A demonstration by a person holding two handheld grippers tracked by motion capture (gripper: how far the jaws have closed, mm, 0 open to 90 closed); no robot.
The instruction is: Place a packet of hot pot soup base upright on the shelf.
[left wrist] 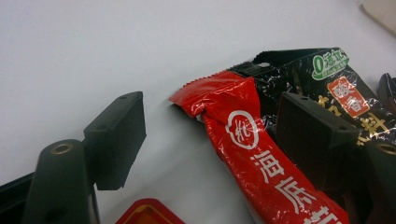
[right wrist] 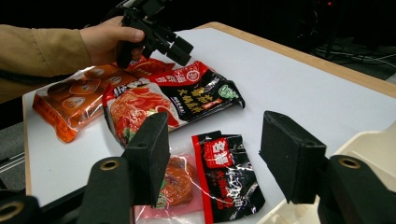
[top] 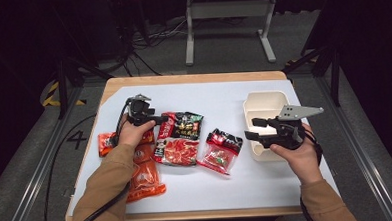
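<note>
1. We saw a table (top: 133, 85) with a wooden edge and a white top, and 2 hands came in from the near side, each one with a gripper.
2. The left gripper (top: 157, 120) was over the upper left corner of a big red and black seasoning packet (top: 179, 137). Its jaws stood apart, and in the left gripper view the red corner of this packet (left wrist: 243, 135) lay between them, not clamped.
3. The left hand (top: 132, 133) held this gripper above an orange packet (top: 144, 175), which lay on the left part of the table.
4. A second orange-red packet (top: 104, 143) lay under the wrist; its shape was mostly hidden.
5. A small packet (top: 220, 150), black and red at the top and clear pink below, lay in the middle, just to the right of the big one.
6. The right gripper (top: 251, 128) hovered above the table with its jaws apart and nothing between them. In the right gripper view the small packet (right wrist: 219, 179) lay on the table under it.
7. The right hand (top: 296, 151) was beside a cream tray (top: 263, 101), which stood at the right side of the table.
</note>
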